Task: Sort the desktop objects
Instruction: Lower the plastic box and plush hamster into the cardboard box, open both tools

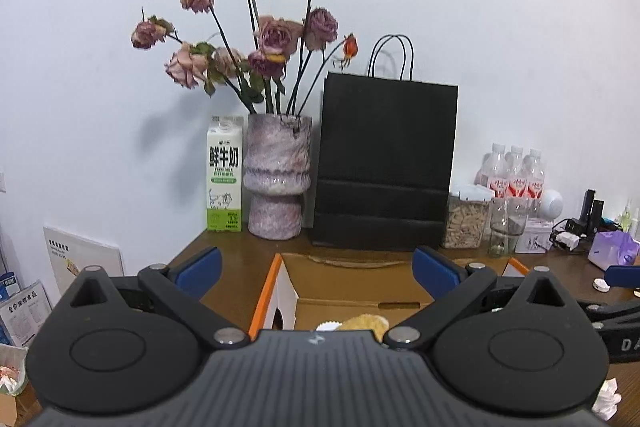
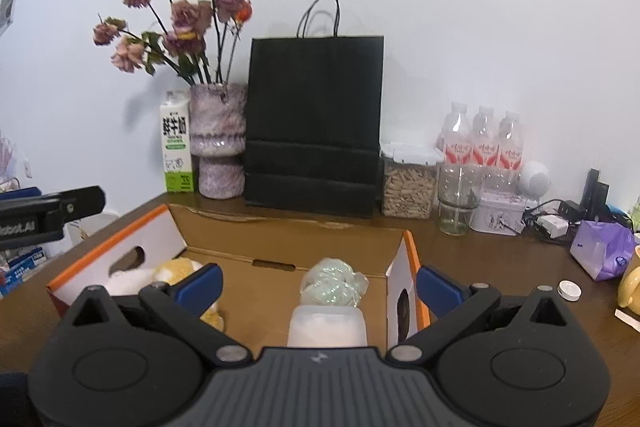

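1. Left gripper (image 1: 318, 269): blue pads wide apart, nothing between them; held above the left end of the cardboard box (image 1: 352, 291).
2. Right gripper (image 2: 318, 285): blue pads equally wide apart, empty; held above the box's right half (image 2: 280, 247).
3. Box contents, right wrist view only: pale green crinkled bundle (image 2: 334, 281) near the right wall; translucent white container (image 2: 327, 325) just in front of it, lower part cut off by the gripper body; yellow-and-white plush toy (image 2: 168, 273) at the left end, partly behind the left pad.
4. Same box, left wrist view: only a yellow lump (image 1: 366, 323) and a white edge above the gripper body; identity unclear.
5. Behind the box, along the wall: milk carton (image 1: 224, 175), mottled vase (image 1: 278, 179) of dried roses (image 1: 276, 35), black paper bag (image 1: 386, 167), lidded jar of seeds (image 1: 466, 221), empty glass (image 1: 506, 227), three water bottles (image 1: 516, 173).
6. Right of the box: purple pouch (image 2: 604, 251), small white round cap (image 2: 569, 290), yellow mug (image 2: 630, 285) cut off at the frame edge, cables and charger (image 2: 554, 225).
7. Crumpled white paper (image 1: 606, 401), left wrist view only, at the lower right.
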Motion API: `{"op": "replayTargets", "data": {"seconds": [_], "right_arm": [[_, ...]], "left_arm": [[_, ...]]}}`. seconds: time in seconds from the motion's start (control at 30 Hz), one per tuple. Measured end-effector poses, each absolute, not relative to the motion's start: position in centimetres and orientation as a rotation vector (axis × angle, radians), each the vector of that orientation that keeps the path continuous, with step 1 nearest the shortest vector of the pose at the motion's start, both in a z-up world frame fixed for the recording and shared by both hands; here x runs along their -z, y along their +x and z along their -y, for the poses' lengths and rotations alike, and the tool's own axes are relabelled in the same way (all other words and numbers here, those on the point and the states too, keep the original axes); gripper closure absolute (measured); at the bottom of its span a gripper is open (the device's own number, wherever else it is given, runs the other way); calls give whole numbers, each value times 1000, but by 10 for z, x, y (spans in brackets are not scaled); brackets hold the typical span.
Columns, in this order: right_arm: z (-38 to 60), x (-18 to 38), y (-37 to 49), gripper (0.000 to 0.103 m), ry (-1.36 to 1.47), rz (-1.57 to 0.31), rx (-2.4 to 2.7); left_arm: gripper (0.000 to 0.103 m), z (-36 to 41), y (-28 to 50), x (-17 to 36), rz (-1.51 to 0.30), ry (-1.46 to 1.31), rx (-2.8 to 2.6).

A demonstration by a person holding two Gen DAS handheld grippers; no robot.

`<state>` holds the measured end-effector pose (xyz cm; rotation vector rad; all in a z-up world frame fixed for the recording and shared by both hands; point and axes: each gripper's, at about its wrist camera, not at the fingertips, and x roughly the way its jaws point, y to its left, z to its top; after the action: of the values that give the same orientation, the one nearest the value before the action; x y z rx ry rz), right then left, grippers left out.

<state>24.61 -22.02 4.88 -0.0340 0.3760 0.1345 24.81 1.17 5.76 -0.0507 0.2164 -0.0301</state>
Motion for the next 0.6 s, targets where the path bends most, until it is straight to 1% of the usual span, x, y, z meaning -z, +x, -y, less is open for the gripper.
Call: {"op": "replayTargets", "data": {"seconds": [0.37, 0.6], "right_arm": [[227, -66, 196, 0, -30, -345, -133], [234, -64, 146, 0, -36, -332, -139]], "left_arm": [[0, -9, 206, -75, -228, -21, 33], [0, -10, 165, -66, -285, -27, 22]]}}
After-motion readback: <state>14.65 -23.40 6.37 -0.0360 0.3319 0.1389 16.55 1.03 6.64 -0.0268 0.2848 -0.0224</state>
